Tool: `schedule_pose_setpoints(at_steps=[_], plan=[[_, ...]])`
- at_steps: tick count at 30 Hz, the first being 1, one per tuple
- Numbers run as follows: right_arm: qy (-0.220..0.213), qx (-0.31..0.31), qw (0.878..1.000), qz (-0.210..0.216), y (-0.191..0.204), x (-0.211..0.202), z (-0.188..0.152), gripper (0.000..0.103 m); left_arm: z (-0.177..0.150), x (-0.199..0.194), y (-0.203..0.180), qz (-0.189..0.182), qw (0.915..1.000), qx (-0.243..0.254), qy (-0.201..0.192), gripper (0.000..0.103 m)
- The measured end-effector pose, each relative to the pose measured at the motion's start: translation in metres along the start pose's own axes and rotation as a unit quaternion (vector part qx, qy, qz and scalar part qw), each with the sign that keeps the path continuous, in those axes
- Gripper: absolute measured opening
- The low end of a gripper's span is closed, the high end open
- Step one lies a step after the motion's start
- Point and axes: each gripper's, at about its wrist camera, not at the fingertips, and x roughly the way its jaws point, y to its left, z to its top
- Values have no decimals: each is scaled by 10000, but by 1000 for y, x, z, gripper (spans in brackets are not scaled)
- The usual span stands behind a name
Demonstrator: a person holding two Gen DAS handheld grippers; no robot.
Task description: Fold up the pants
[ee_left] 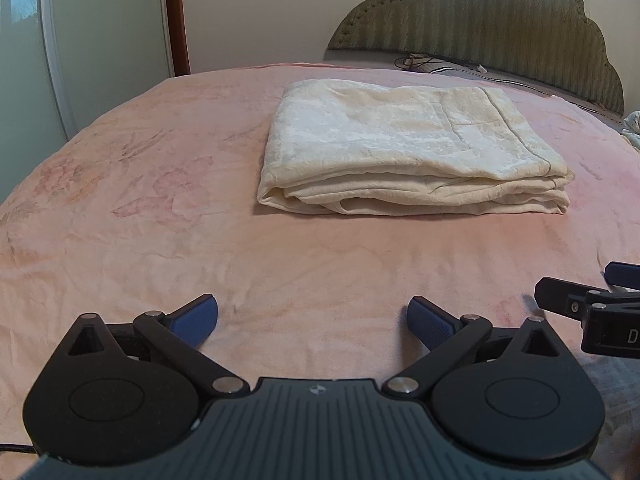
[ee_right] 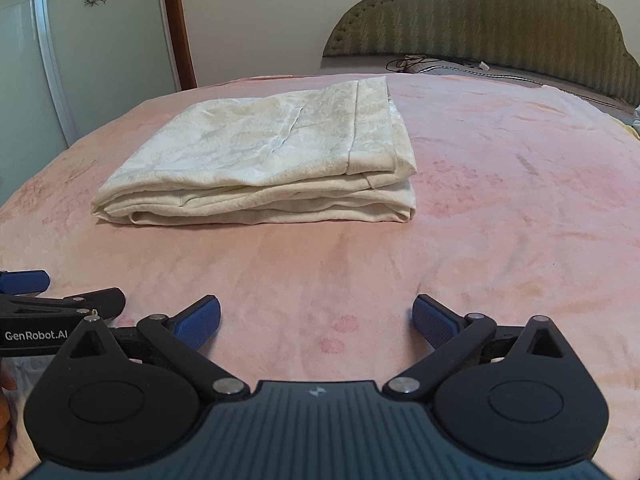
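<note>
Cream-white pants (ee_left: 404,148) lie folded into a thick flat rectangle on the pink bedspread (ee_left: 160,208), with stacked layers showing along the near edge. They also show in the right wrist view (ee_right: 264,160), left of centre. My left gripper (ee_left: 312,316) is open and empty, low over the bedspread, well short of the pants. My right gripper (ee_right: 316,316) is open and empty too, beside the left one. Each gripper shows at the edge of the other's view: the right one (ee_left: 600,304) and the left one (ee_right: 44,300).
A padded green headboard (ee_left: 500,36) stands at the back right, with cables (ee_left: 424,62) and a grey pillow edge below it. A white wardrobe (ee_left: 80,40) and a brown door frame (ee_left: 178,16) stand at the left. The bed's far edge curves off behind the pants.
</note>
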Motion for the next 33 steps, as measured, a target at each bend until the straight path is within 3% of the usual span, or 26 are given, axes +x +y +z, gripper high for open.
schedule_pose_setpoints(at_steps=[18, 28, 33], plan=[[4, -297, 9995, -102, 5, 5, -6, 103, -3, -1, -2, 126, 9999, 20, -103, 103], [-61, -154, 9999, -6, -1, 3, -7, 103, -6, -2, -4, 184, 9997, 28, -167, 103], [-67, -113, 9998, -175, 1, 2, -8, 103, -6, -2, -3, 169, 9997, 10, -166, 103]])
